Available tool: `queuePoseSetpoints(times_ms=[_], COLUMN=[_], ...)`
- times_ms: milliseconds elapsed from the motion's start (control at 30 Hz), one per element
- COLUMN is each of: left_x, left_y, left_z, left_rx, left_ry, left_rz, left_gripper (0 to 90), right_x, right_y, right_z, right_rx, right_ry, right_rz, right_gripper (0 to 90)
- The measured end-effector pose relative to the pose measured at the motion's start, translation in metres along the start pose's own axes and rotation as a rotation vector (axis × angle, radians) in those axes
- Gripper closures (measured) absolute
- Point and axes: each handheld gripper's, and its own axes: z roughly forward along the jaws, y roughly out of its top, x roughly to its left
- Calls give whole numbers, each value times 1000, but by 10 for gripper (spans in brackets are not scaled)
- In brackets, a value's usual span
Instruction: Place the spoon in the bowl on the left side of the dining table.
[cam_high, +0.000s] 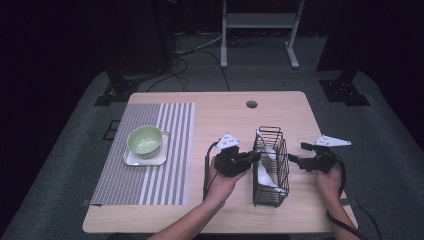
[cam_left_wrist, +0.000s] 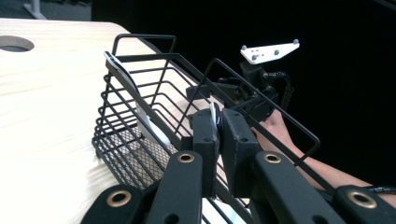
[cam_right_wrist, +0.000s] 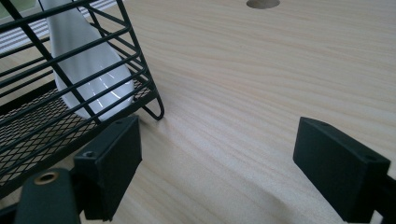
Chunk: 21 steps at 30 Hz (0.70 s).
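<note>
The white plate (cam_left_wrist: 214, 115) is the thing we work on: it stands on its edge inside the black wire rack (cam_high: 270, 167), near the front middle of the wooden table (cam_high: 220, 112), and its rim sits between the pads of our left gripper (cam_left_wrist: 218, 140). In the left gripper view we see the two jaws pressed together on this thin rim, with a top wire of the rack just beside them.

A second white plate (cam_right_wrist: 86, 65) leans in the same rack, a little farther from us. Our right gripper (cam_right_wrist: 217, 168) stays on the other side of the rack, low over the bare table; its jaws stand wide apart and hold nothing, and the left pad is near the foot of the rack.

Farther to the left, a green bowl (cam_high: 145, 140) rests on a small white square dish (cam_high: 145, 157), and both lie on a grey striped placemat (cam_high: 150, 175). At the far edge, the table has a round hole (cam_high: 251, 104).
</note>
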Motion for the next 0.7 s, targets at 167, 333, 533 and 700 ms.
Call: queuePoseSetpoints(times_ms=[167,333,533,700], left_x=[3,4,-1,-2], left_y=[1,6,14,20], left_z=[-1,-5,-10,-14], left_rx=[-13,-34,-66,-80], left_ry=[-14,-48,-82,-113], left_rz=[-34,-84,-91,-113], left_gripper=[852,853,854,854], right_x=[0,0,0,0], right_y=[0,0,0,0], right_z=[0,0,1,1], right_rx=[2,3,5,7], right_ry=[-1,-1,-2,-3], right_rz=[-2,1,0,0], right_gripper=[142,142,142,142])
